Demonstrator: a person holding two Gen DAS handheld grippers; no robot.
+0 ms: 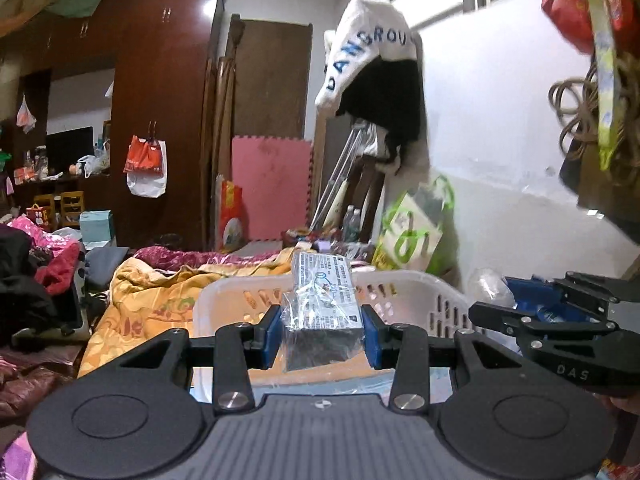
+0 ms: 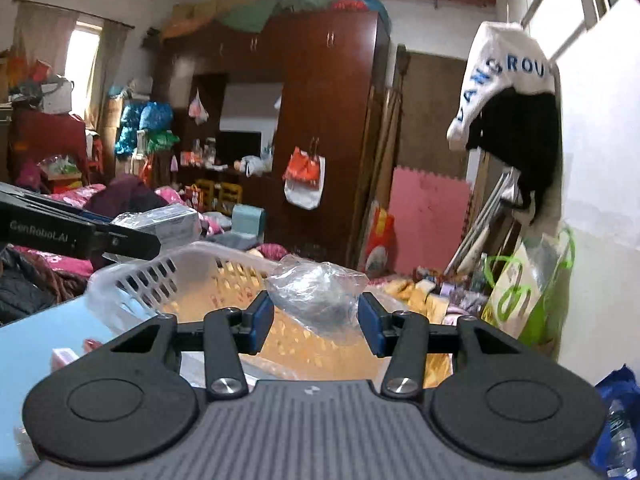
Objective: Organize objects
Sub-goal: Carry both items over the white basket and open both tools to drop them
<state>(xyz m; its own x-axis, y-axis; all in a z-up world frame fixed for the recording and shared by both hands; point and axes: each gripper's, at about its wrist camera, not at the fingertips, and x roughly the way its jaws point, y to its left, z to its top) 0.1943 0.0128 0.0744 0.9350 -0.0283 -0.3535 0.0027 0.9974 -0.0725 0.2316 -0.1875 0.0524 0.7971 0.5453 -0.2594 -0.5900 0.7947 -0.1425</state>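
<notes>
My left gripper [image 1: 322, 338] is shut on a plastic-wrapped grey box [image 1: 322, 308] with printed text, held upright above the near rim of a white slotted basket [image 1: 416, 296]. In the right wrist view my right gripper [image 2: 316, 326] is shut on a crumpled clear plastic bag [image 2: 320, 296] with something dark inside, raised in front of the same white basket [image 2: 132, 280]. The right gripper's black body [image 1: 552, 332] shows at the right of the left wrist view. The left gripper [image 2: 80, 232] with the wrapped box [image 2: 168, 220] shows at the left of the right wrist view.
A light blue tabletop [image 2: 44, 336] lies under the basket. Beyond it is a bed with an orange quilt [image 1: 156, 296] and piled clothes. A dark wardrobe [image 1: 160, 112], a pink foam mat [image 1: 272, 184], a hanging white garment [image 1: 372, 48] and a green-handled bag [image 1: 412, 228] stand along the walls.
</notes>
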